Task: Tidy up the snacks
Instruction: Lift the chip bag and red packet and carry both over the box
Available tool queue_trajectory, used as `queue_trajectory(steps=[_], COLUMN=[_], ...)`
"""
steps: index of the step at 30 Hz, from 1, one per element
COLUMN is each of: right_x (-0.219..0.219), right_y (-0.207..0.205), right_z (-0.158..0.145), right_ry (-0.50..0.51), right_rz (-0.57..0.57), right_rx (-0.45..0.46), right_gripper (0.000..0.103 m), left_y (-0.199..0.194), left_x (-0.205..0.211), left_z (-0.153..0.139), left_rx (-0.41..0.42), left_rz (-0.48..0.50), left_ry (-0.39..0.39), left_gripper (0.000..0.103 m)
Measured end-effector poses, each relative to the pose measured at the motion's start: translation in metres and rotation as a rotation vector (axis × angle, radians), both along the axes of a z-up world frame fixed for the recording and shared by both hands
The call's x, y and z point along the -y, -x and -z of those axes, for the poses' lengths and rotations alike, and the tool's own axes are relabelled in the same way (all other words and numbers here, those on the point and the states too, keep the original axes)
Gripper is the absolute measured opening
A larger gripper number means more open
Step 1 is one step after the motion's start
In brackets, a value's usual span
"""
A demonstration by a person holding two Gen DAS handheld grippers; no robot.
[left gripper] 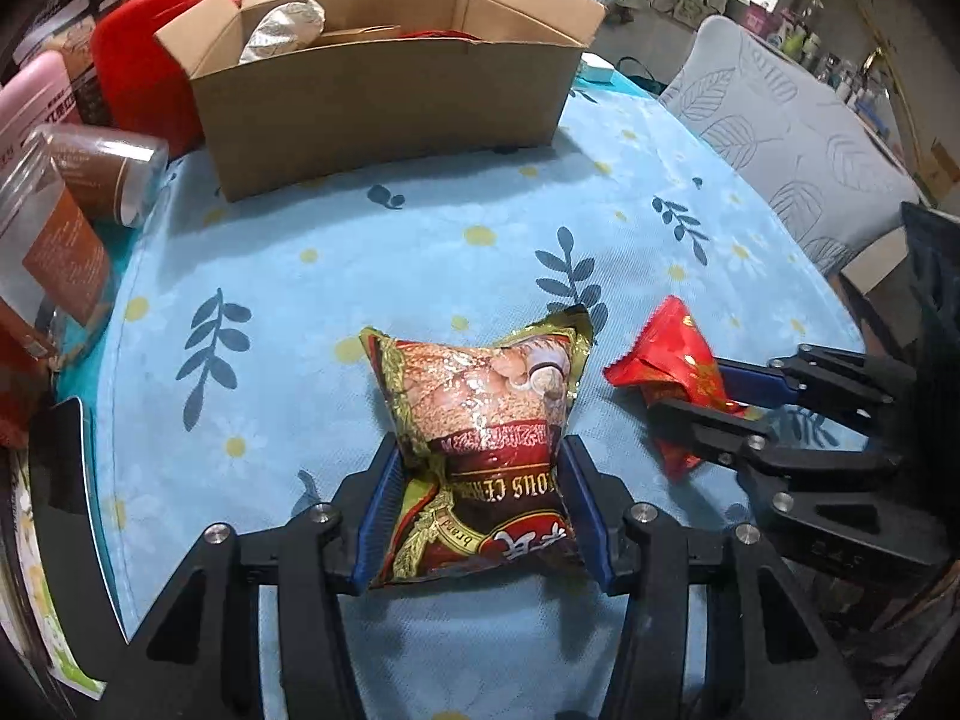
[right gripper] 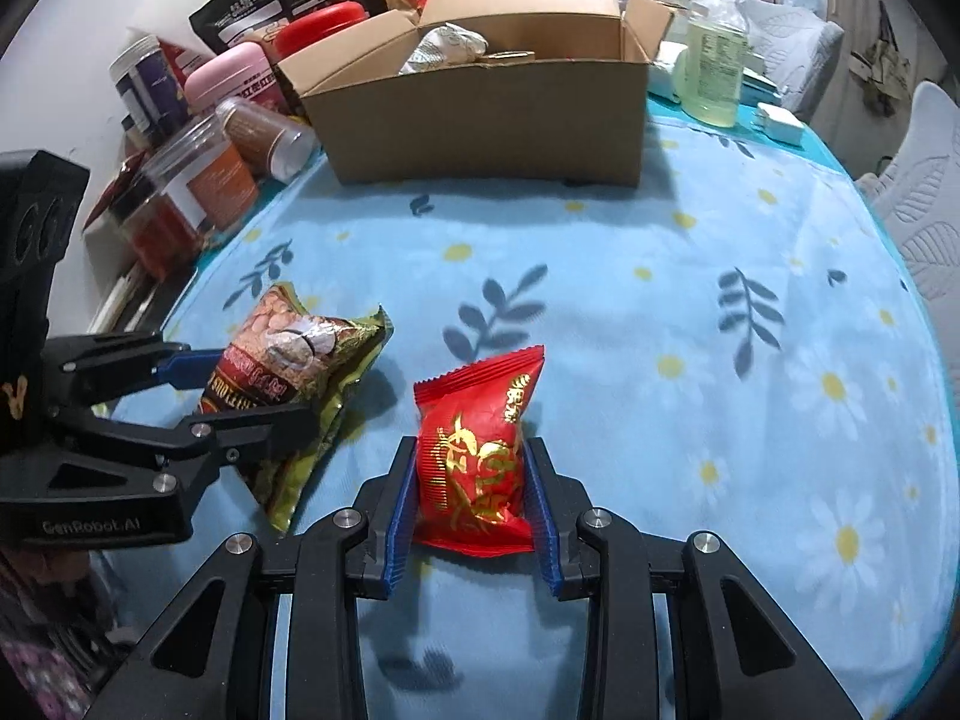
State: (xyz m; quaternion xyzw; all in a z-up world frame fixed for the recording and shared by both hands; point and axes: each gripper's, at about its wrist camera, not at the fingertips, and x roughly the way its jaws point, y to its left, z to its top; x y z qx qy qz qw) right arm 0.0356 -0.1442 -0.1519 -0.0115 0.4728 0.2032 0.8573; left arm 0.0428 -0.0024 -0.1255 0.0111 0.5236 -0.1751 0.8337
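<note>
My left gripper (left gripper: 480,450) is shut on a puffy green and brown snack bag (left gripper: 480,414), held above the blue flowered tablecloth (left gripper: 288,276). The same bag (right gripper: 288,372) and left gripper (right gripper: 252,390) show at the left of the right wrist view. My right gripper (right gripper: 471,450) is shut on a small red packet with gold writing (right gripper: 480,456); in the left wrist view that red packet (left gripper: 672,360) and the right gripper (left gripper: 690,384) sit to the right. An open cardboard box (left gripper: 384,96), (right gripper: 486,114) stands at the far side of the table, with a silver pouch (left gripper: 288,30) inside.
Clear plastic jars (right gripper: 198,180) lie left of the box, beside a pink container (right gripper: 231,81) and a red one (right gripper: 321,24). A bottle of pale yellow liquid (right gripper: 714,54) stands right of the box. A grey leaf-patterned chair (left gripper: 786,144) stands beyond the table's right edge.
</note>
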Motion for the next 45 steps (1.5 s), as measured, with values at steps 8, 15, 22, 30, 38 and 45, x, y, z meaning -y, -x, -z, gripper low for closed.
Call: queue_trajectory(steps=[8,15,22,30,38,45], right_x=[0.006,0.005,0.001,0.007,0.001,-0.004], right_y=[0.004,0.006,0.011,0.014,0.018,0.018], right_z=[0.003,0.005,0.007,0.003,-0.007,-0.016], right_ry=[0.032,0.067,0.118,0.019,-0.045,-0.073], right_rz=[0.014,-0.006,0.015,0.002,-0.047,-0.082], right_rx=[0.023,0.055,0.121,0.106,0.111,0.132], right_gripper=[0.045,0.049,0.036,0.031,0.031,0.031], left_y=[-0.001,-0.002,-0.004,0.001,0.007,0.008], left_x=[0.025,0.021,0.018,0.014,0.012,0.009], left_z=[0.009,0.010,0.008,0.002,-0.010,-0.025], left_rx=[0.035,0.086,0.104,0.095,0.112,0.137], left_rz=[0.027,-0.003,-0.043,-0.049,-0.042,-0.044], left_ry=[-0.108,-0.115,-0.084,-0.038,-0.034,-0.030], left_gripper=[0.068,0.069,0.052,0.049,0.049,0.049])
